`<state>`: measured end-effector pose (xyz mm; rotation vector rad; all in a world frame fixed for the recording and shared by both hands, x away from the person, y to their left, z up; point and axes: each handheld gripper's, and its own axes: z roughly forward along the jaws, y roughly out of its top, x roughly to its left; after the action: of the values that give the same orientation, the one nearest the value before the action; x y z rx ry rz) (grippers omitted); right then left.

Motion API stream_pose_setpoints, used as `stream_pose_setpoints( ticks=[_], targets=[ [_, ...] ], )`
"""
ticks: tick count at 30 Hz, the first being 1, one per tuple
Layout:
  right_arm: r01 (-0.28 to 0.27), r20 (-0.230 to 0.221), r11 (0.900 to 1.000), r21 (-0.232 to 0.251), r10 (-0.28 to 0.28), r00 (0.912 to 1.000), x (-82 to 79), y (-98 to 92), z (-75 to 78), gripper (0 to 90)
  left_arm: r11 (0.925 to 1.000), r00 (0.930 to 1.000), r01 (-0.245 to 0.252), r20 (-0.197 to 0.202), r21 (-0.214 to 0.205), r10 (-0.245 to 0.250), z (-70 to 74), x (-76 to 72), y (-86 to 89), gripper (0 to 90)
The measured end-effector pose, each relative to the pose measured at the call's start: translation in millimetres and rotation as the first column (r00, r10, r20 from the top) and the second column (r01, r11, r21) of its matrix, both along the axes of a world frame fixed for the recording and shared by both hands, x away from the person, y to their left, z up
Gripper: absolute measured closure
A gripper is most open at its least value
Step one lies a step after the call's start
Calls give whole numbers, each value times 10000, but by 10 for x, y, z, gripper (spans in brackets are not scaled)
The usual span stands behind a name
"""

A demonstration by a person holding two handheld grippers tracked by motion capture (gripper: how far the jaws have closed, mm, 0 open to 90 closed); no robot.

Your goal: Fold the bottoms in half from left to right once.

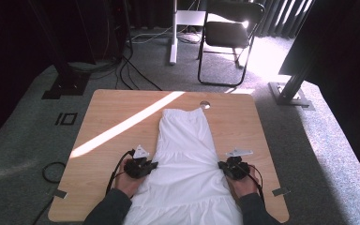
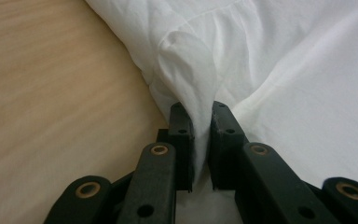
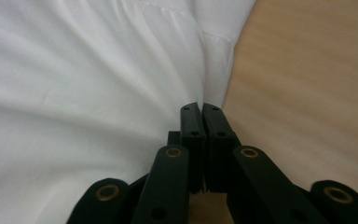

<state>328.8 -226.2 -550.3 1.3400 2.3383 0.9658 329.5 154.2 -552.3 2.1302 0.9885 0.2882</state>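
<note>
With the left gripper clamped on a thick fold of the white skirt and the right gripper's jaws pinching only its thin side hem, an uneven pull could slip the right hold.

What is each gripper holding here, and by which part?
Both pinch the white skirt: the left gripper a fold at its left side edge, the right gripper its right side edge.

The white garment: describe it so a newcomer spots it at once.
Find the wooden table in front of the black folding chair. Down its middle lies the white garment, narrow at the far end and widening toward the person. It is the sole cloth there, pinched at each side edge by a handheld gripper.
</note>
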Motion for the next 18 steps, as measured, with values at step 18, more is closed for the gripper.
stream_pose_setpoints(
  ticks=[18],
  targets=[
    [-535, 221, 9891, 1371, 510, 9985, 1087, 617, 273, 540, 9949, 9990, 59, 428, 1008, -103, 47, 52, -108, 775]
  ],
)
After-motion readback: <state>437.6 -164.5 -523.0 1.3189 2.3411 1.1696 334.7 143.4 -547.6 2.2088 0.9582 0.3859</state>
